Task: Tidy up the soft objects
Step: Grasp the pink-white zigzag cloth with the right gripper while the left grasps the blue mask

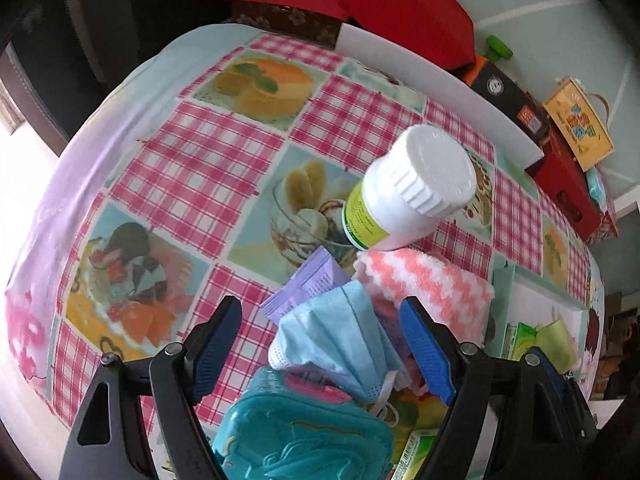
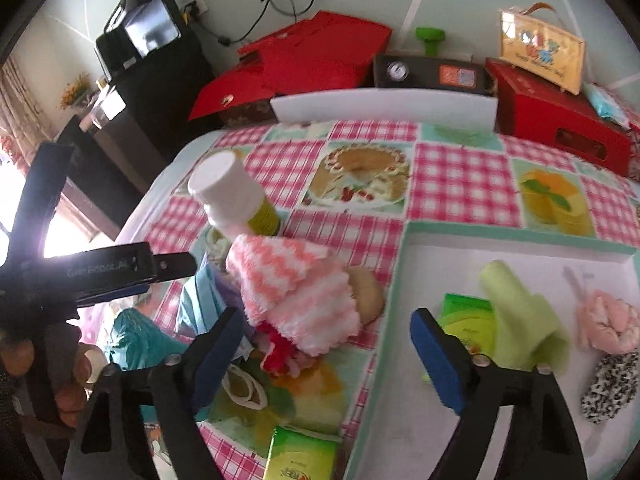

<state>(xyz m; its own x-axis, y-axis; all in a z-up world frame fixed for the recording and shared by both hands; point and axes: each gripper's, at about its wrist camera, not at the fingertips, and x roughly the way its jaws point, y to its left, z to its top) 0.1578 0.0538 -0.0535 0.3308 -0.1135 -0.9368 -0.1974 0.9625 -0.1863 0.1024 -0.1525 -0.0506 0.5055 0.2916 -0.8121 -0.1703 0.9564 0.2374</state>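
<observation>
- My left hand-held gripper [image 1: 320, 344] stood open around the blue face mask [image 1: 340, 344], not pressing it.
- My right hand-held gripper [image 2: 326, 354] was open, empty, beside the pink-and-white cloth [image 2: 296, 292].

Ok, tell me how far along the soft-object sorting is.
Partly done. The tray already holds a green cloth, a pink scrunchie and a spotted scrunchie. Nothing is gripped: the left hand-held gripper stands open around the blue face mask, and the right hand-held gripper is open and empty. The pink-and-white cloth also remains on the table.
</observation>
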